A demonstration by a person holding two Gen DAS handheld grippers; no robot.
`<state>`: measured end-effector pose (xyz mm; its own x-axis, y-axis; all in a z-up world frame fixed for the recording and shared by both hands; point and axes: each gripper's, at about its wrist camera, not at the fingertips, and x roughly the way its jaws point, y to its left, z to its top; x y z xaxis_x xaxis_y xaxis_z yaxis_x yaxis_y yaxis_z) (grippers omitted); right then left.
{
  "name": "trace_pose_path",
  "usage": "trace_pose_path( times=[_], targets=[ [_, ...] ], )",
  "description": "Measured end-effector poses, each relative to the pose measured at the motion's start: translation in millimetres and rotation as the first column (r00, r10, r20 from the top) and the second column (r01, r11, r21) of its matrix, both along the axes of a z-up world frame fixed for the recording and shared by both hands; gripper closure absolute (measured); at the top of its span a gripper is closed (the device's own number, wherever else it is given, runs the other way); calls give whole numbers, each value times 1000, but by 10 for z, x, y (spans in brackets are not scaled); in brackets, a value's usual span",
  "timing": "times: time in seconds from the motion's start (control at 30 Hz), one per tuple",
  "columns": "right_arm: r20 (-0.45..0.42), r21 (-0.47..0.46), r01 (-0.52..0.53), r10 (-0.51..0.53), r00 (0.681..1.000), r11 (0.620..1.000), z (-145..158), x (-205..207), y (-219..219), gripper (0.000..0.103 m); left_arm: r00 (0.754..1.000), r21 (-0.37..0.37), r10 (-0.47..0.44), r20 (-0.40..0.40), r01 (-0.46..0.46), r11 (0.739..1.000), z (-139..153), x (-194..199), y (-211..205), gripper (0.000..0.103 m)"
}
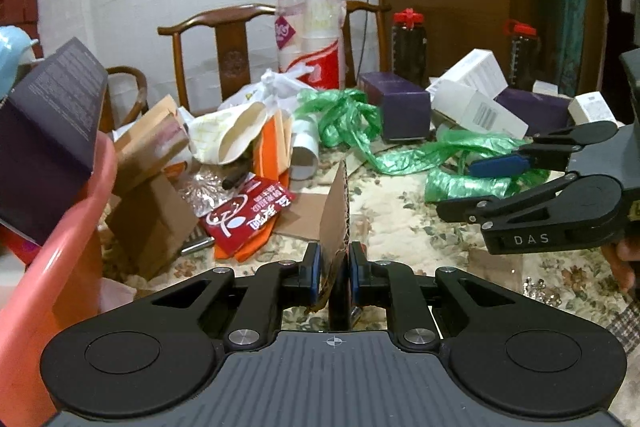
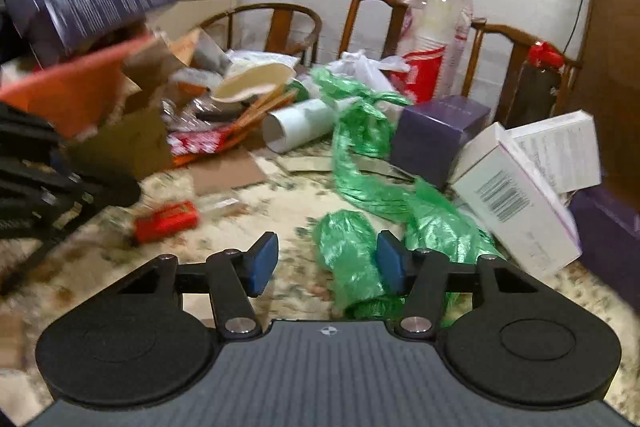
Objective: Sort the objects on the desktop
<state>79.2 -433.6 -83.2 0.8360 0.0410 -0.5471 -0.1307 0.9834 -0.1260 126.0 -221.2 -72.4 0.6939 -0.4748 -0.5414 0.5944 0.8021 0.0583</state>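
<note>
The left gripper (image 1: 334,267) has its blue pads pressed against a piece of corrugated cardboard (image 1: 336,207), which stands upright on edge between them above the floral tablecloth (image 1: 400,227). Taking that cardboard as the landmark: to its left lies a red printed packet (image 1: 244,217), and farther left a pink plastic basin (image 1: 52,267) rises at the frame edge with a dark purple box (image 1: 48,131) leaning in it. Behind the cardboard sits a white paper tube (image 1: 304,151) among torn cartons, and behind that a tall sleeve of paper cups (image 1: 312,31). To the cardboard's right a crumpled green plastic bag (image 1: 460,155) sprawls across the cloth, with purple and white boxes (image 1: 476,107) beyond it.

The right gripper (image 2: 326,263) holds nothing; its fingers stand wide apart, the right pad (image 2: 390,265) just beside a lump of the green bag (image 2: 352,259). The right wrist view is motion-blurred, so finer contact cannot be told.
</note>
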Motion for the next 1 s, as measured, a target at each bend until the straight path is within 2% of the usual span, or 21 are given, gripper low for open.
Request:
trace_pose_path(
  times=[0.1, 0.2, 0.27, 0.3, 0.33, 0.4, 0.5, 0.57, 0.8, 1.0],
  targets=[
    [-18, 0, 6, -6, 1000, 1000, -35, 43, -77, 43, 1000, -2, -3, -5, 3, 1000, -18, 22, -9, 92],
    [-60, -56, 59, -62, 996, 997, -107, 118, -128, 42, 1000, -3, -5, -9, 5, 1000, -29, 30, -21, 92],
    [-58, -12, 69, -69, 996, 998, -133, 117, -207, 42, 1000, -7, -7, -11, 7, 1000, -29, 25, -23, 92],
    [-56, 3, 73, -73, 996, 997, -131, 103, -231, 52, 1000, -7, -5, -7, 5, 1000, -21, 18, -25, 92],
    [-46, 4, 92, -92, 995, 996, -129, 84, -232, 69, 1000, -5, -2, -2, 2, 1000, -10, 7, -23, 92],
    [-30, -8, 107, -107, 994, 994, -115, 34, -206, 71, 1000, -6, 0, 8, 0, 1000, 27, -16, -14, 92],
    [-11, 43, 81, -80, 997, 996, -21, -64, -159, 72, 1000, -16, 1, 30, 0, 1000, 122, -68, 9, 92],
    [23, 91, 65, -68, 997, 994, 145, -139, -134, 72, 999, -21, -3, 50, 4, 1000, 219, -109, 32, 92],
    [196, 244, -9, -40, 980, 970, 1016, -430, -87, 72, 990, -45, 6, 144, 0, 999, 669, -290, 180, 92],
    [263, 248, -46, -22, 965, 968, 1385, -538, 102, 72, 977, -55, 29, 213, -18, 998, 1031, -389, 333, 91]
  ],
)
